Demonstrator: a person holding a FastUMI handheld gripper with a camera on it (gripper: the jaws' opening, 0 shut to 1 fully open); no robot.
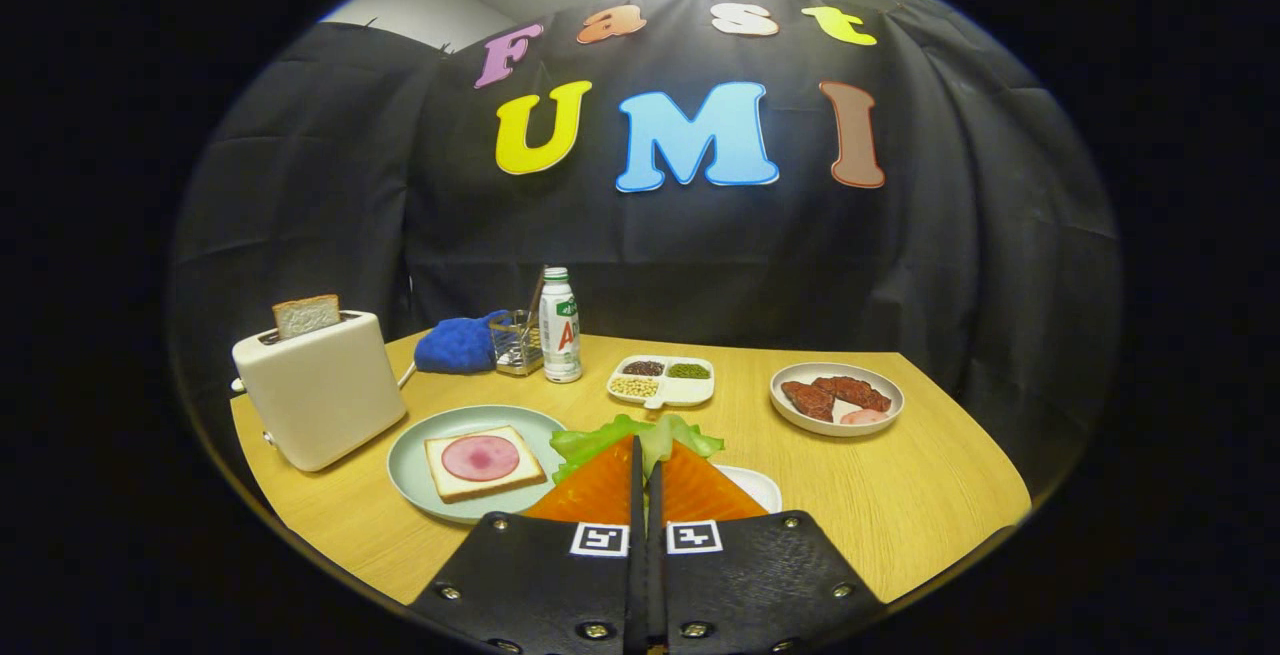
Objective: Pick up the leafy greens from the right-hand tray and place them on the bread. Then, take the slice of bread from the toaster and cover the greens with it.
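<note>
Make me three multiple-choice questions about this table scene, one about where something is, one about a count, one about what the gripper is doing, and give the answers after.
1. Where is the slice of bread with ham?
A. on the light green plate beside the toaster
B. in the divided dish
C. on the plate with meat

2. How many bread slices stick up from the toaster?
A. none
B. one
C. three

3. What is the gripper doing?
A. open above the bottle
B. shut on the blue mitt
C. shut on the leafy greens

Answers: 1 A, the bread with ham lies on the light green plate next to the toaster. 2 B, one toast slice shows. 3 C, the gripper has its fingers together, pinching the leafy greens.
</note>
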